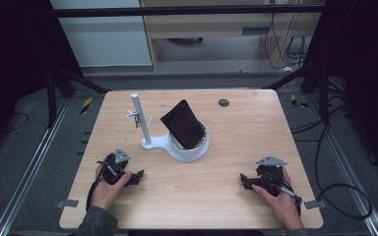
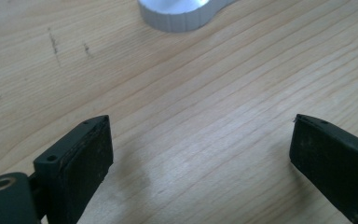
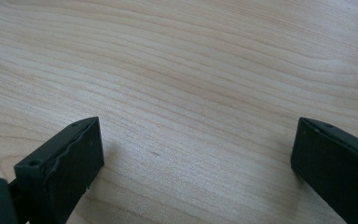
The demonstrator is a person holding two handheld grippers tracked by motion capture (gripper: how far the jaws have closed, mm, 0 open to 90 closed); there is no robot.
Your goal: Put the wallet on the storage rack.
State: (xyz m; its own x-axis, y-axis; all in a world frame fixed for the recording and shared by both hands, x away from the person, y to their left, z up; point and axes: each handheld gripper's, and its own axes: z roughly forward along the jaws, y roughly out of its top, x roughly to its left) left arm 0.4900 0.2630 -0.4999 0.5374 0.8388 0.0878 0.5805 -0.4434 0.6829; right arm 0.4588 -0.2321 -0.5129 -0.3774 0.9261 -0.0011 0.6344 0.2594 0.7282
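On the light wooden table [image 1: 226,147], a black folded leather wallet [image 1: 183,124] stands tilted in a round white plastic dish [image 1: 189,147], its upper end leaning toward the left and far side, its lower end down inside the dish's rim. The dish is part of a white plastic stand whose base runs leftward to a slim upright white post [image 1: 139,118] with small prongs partway up. In the high view the left claw [image 1: 137,176] lies low on the near left part of the table, held in the person's left hand [image 1: 107,189], pointing rightward; it is well apart from the wallet and the dish. The left gripper view shows its two black jaws spread wide with bare wood grain between them, and the curved white edge of the dish base [image 2: 179,16] lies ahead at the top of that view, so this claw is released and holds nothing. The right claw [image 1: 244,181] sits on the near right part of the table in the person's right hand [image 1: 278,199], pointing leftward, also well apart from the wallet. The right gripper view shows its black jaws equally wide, released, with plain table surface between and ahead of them
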